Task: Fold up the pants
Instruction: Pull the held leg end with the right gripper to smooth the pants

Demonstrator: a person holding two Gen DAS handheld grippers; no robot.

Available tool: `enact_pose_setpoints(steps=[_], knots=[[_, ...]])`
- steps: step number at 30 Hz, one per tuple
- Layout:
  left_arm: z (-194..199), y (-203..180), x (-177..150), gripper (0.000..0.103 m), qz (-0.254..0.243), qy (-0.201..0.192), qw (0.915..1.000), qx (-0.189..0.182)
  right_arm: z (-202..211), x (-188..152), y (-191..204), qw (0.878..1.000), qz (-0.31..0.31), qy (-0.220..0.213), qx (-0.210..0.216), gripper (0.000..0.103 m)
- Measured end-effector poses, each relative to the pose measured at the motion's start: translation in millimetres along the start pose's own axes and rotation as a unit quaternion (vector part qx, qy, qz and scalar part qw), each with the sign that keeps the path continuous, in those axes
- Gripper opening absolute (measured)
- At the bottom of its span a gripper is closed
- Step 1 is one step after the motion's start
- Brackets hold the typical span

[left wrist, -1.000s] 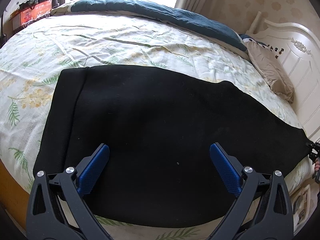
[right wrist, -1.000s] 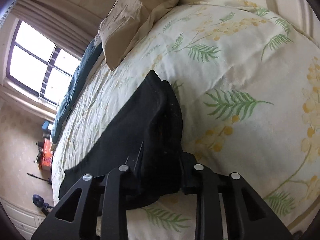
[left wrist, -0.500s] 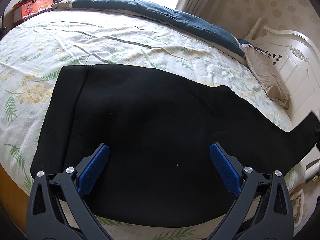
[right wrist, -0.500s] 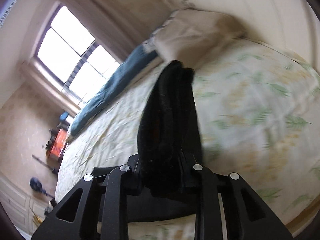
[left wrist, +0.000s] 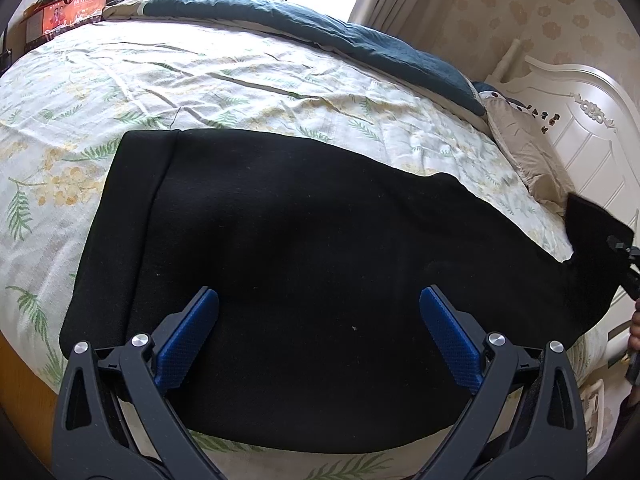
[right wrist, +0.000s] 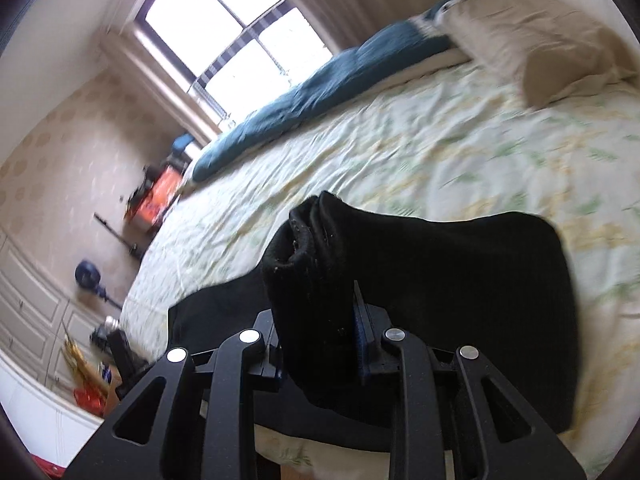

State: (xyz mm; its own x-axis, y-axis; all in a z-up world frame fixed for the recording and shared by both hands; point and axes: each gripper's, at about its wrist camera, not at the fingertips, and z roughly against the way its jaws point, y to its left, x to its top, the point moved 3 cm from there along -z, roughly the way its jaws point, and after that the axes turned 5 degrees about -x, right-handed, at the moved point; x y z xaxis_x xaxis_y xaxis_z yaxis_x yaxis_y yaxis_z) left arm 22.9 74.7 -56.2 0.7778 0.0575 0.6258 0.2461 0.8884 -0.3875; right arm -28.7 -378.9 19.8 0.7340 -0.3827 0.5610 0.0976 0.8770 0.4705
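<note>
Two grippers share the work unequally: the left gripper hovers spread wide and empty over the waist half of the black pants, which lie lengthwise left to right across the floral bedspread. Farther off, the right gripper is clamped on the lifted cuff, so it is probably the one to carry that end toward the waistband.

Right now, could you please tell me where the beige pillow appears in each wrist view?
Left wrist view: beige pillow at the right edge, beside the white headboard.
Right wrist view: at the top right.
Shared landmark: the dark teal blanket ends beside it in both views.
</note>
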Motion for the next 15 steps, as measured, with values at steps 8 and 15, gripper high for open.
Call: enact_pose_setpoints(steps=[8,15], knots=[[0.7,0.0,0.4,0.1,0.002,-0.001,1.0,-0.001,-63.2,-34.0,28.8,0.997,0.043,0.042,-0.04,0.026],[1.1,-0.5,-0.2,0.1,0.001,-0.002,1.0,0.001,-83.0,-59.7,37.4,0.993,0.072,0.058,-0.077,0.026]])
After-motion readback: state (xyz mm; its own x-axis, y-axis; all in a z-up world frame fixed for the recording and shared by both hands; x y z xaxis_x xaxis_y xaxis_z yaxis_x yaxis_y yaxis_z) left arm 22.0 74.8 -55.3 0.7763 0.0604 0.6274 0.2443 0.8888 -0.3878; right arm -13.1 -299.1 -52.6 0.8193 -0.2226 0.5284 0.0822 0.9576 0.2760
